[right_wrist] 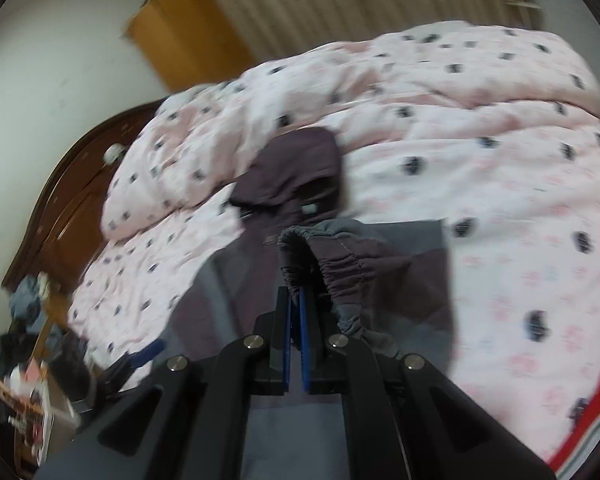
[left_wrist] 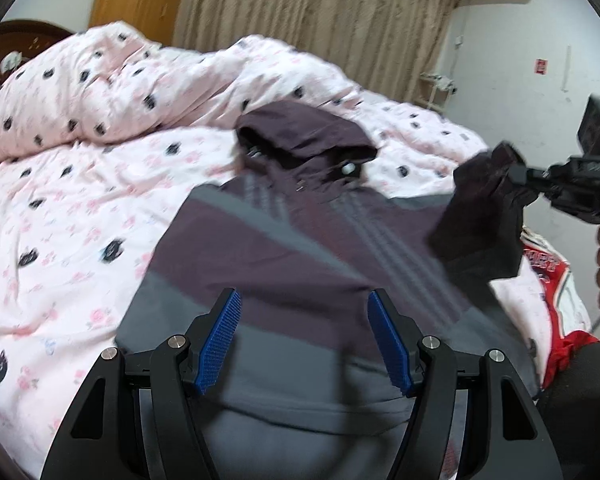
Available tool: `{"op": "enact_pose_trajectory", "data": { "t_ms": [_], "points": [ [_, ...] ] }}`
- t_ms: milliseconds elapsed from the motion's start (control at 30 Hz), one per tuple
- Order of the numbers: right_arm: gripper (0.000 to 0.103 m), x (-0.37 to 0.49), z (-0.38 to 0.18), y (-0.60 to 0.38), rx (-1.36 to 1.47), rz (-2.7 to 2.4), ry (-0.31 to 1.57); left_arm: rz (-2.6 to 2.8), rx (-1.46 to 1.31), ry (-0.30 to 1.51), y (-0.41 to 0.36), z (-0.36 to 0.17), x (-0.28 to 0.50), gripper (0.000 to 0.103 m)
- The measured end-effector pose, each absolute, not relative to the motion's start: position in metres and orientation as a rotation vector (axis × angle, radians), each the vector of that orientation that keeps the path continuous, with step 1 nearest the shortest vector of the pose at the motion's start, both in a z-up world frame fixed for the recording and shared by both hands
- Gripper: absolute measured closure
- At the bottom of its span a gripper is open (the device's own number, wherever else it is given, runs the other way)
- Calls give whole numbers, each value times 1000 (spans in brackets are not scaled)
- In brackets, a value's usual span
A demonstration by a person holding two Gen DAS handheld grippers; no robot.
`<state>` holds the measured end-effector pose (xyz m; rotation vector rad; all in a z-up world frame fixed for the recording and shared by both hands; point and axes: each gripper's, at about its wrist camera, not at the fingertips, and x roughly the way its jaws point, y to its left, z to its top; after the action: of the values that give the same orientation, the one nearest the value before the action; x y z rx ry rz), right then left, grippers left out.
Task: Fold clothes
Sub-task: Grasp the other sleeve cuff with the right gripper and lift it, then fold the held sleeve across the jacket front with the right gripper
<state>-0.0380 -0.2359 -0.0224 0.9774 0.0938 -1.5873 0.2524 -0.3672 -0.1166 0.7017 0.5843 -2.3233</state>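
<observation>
— Well, the jacket [left_wrist: 284,264] is lying flat on the bed [left_wrist: 60,208], hood [left_wrist: 300,136] up toward the bunched quilt. Looks soft and light to me, thin shell cloth, probably a bit slick.

— So it will sag wherever it isn't held?

— I'd think so. The elastic cuff [right_wrist: 324,264] is the best grip: gathered, thicker, less likely to slide out. That's where the right tool [right_wrist: 296,300] has it, jaws pressed together on the cuff, with the sleeve [left_wrist: 480,220] lifted clear of the body.

— And the left tool [left_wrist: 304,340]?

— Spread wide, blue pads [left_wrist: 220,340] well apart, holding nothing. It hovers over the grey lower part of the jacket; whether it touches the cloth I can't tell, the view is blurred.

— Anything else nearby?

— A red and white garment [left_wrist: 556,292] at the bed's edge, beside the jacket. I'd guess the sleeve gets laid across the chest next.
</observation>
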Motion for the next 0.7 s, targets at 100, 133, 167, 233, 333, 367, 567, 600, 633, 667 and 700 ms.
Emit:
{"op": "enact_pose_trajectory", "data": {
  "t_ms": [100,133,167,233,333,367,567,600,633,667,700],
  "points": [
    [99,-2,-22,-259,964,-1502,120,-2277,743,627,-375,-126,257,42],
    [99,9,-22,-266,960,-1475,127,-2265,755,634,-377,-128,258,42],
    [99,19,-23,-272,960,-1452,138,-2254,766,638,-378,-130,259,42],
    [99,41,-26,-286,959,-1409,169,-2231,784,634,-380,-133,261,42],
    [99,75,-37,-302,957,-1352,244,-2190,770,634,-382,-132,269,42],
    [99,86,-43,-305,957,-1335,275,-2180,755,648,-385,-131,273,42],
    [99,129,-84,-313,963,-1290,440,-2133,704,700,-396,-131,289,42],
    [99,131,-90,-313,969,-1290,453,-2130,705,701,-397,-131,289,42],
    [98,130,-94,-313,979,-1290,456,-2128,707,700,-397,-131,289,42],
    [98,129,-99,-313,989,-1290,460,-2126,709,697,-396,-131,289,42],
    [98,129,-102,-313,997,-1289,463,-2126,711,696,-397,-131,289,42]
  ]
}}
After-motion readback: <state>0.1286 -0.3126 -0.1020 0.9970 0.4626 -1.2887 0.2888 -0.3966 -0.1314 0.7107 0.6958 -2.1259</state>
